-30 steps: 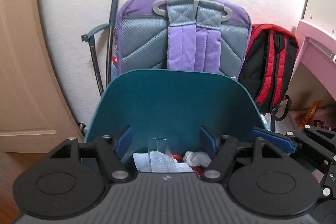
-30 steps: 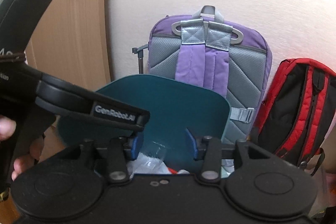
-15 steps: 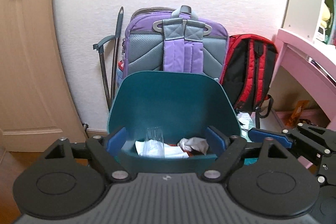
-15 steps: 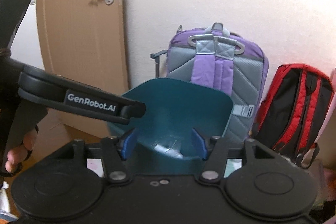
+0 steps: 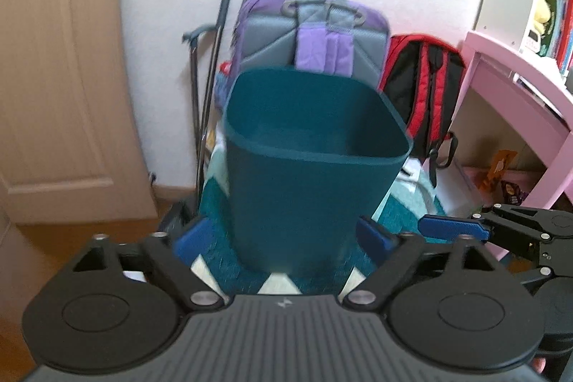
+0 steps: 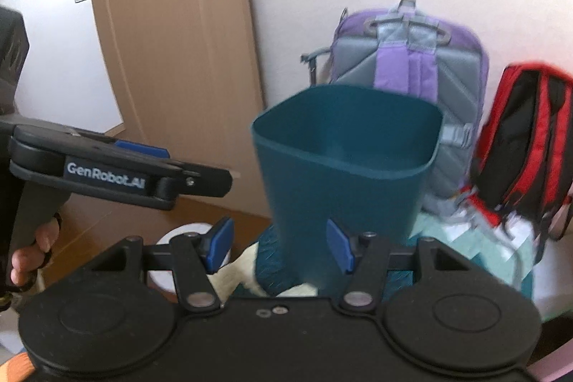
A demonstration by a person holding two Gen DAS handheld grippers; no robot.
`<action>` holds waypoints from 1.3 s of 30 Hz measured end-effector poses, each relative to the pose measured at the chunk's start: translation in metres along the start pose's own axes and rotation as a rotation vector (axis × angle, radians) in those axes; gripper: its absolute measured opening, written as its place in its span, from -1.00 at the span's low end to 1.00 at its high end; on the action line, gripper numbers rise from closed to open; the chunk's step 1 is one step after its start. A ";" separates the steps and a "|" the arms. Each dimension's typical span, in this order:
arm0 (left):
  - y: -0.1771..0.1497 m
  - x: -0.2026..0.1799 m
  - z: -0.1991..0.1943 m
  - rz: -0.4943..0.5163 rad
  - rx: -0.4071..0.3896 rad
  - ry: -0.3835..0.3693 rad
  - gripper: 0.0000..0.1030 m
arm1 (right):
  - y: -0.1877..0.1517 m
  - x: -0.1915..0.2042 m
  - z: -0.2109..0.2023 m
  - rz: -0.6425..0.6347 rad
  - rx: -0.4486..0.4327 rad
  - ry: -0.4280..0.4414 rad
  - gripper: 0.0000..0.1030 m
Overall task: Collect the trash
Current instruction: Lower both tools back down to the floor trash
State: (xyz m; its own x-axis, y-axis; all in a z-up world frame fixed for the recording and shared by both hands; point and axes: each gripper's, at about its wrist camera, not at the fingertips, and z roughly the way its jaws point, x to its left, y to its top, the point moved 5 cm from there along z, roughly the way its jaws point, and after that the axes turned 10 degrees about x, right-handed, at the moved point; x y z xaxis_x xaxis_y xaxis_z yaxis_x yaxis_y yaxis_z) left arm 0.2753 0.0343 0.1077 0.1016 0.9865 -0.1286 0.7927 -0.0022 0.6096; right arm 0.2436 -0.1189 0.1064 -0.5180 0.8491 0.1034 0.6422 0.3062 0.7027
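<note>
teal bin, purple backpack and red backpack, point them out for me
teal bin [image 5: 308, 188], left wrist view, front wall below the rim
purple backpack [image 6: 408, 63], right wrist view, purple straps at its middle
red backpack [image 5: 422, 77], left wrist view, black centre panel

Soft, even daylight fills both my views, motion blur smears the teal bin [image 5: 308, 181] and backpacks, and fisheye bends the door [image 6: 172, 34].

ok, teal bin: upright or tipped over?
Upright. The teal bin stands on the rug with its open rim facing up, in both wrist views. Its contents cannot be seen from here.
</note>
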 end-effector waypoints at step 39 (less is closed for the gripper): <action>-0.285 0.182 0.381 0.108 0.649 0.131 0.89 | -0.367 0.054 0.361 -0.241 0.911 0.183 0.12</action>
State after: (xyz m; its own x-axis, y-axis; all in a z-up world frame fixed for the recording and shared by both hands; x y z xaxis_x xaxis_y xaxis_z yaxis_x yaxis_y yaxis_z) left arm 0.2967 0.1522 -0.3876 0.1597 0.9868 0.0274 0.9870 -0.1601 0.0147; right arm 0.1834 -0.0300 -0.3999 -0.7242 0.6630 0.1898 0.6597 0.7462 -0.0894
